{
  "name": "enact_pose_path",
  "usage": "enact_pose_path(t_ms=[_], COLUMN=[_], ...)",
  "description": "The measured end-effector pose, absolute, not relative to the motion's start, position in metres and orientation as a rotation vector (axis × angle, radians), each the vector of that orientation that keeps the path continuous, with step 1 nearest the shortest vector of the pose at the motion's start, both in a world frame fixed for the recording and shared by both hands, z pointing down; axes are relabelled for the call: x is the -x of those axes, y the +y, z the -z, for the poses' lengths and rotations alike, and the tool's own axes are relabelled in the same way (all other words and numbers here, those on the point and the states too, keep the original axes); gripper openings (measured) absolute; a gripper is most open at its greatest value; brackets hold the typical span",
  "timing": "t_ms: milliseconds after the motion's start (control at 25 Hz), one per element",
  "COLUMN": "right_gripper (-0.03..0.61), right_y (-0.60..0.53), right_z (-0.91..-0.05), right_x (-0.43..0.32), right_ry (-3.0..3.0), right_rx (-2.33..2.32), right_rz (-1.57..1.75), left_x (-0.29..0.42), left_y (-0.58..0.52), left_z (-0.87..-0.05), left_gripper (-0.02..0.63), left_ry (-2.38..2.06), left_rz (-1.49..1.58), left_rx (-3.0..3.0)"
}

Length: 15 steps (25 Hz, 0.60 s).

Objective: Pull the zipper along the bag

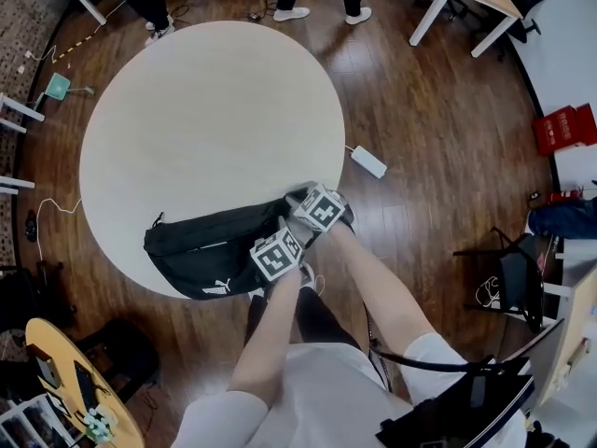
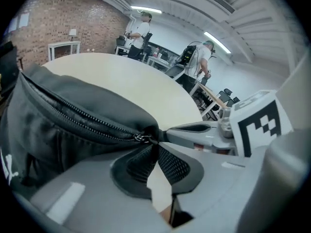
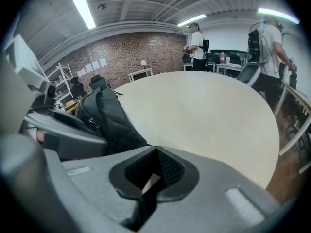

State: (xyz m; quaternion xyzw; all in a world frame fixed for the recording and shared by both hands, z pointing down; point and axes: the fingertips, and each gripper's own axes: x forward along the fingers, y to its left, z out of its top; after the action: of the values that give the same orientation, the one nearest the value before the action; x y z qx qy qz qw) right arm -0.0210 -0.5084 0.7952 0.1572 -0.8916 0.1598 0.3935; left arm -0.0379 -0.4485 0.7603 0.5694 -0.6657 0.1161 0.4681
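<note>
Black waist bag lies lengthwise near the front edge of the round bench, with both grippers at its right end.

Left gripper: jaws clenched, tips meeting on the zipper pull.

Right gripper: jaws also closed, tips against the bag's end fabric and seemingly nipping it (the cloth runs right up to the tips, but a firm hold cannot be confirmed).

Zipper track runs from the pull up and to the left, along the bag's long axis toward its far left end.

Judgement: nearly the whole track lies ahead of the pull. The coming move looks like a straight draw leftward by the left hand, with the right anchoring the end behind it.
</note>
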Motion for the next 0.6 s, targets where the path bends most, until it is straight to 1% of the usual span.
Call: enact_pose_path(t_ms=[80,200,320,600], right_gripper=[-0.011,-0.011,-0.011,-0.011], right_y=[-0.508,-0.510,-0.512,-0.504], right_z=[-0.795,-0.800,-0.802,-0.800], right_x=[0.018,0.014,0.014,0.018], right_ry=[-2.251,-2.236,-2.216,-2.135], right_rx=[-0.396,-0.402,-0.420,-0.462], right_rz=[-0.410,-0.406,-0.394,-0.363], left_x=[0.030,0.015,0.015,0.074], left_y=[-0.441,-0.429,-0.413,-0.373], left_z=[-0.748,-0.734,-0.722,-0.689], left_gripper=[0.020,0.020,0.020,0.018], left_ry=[-1.599,-1.534,-1.472,-1.374], left_rz=[-0.292,-0.282,-0.254,-0.240], left_rx=[-1.451,-1.536,-1.587,-1.682])
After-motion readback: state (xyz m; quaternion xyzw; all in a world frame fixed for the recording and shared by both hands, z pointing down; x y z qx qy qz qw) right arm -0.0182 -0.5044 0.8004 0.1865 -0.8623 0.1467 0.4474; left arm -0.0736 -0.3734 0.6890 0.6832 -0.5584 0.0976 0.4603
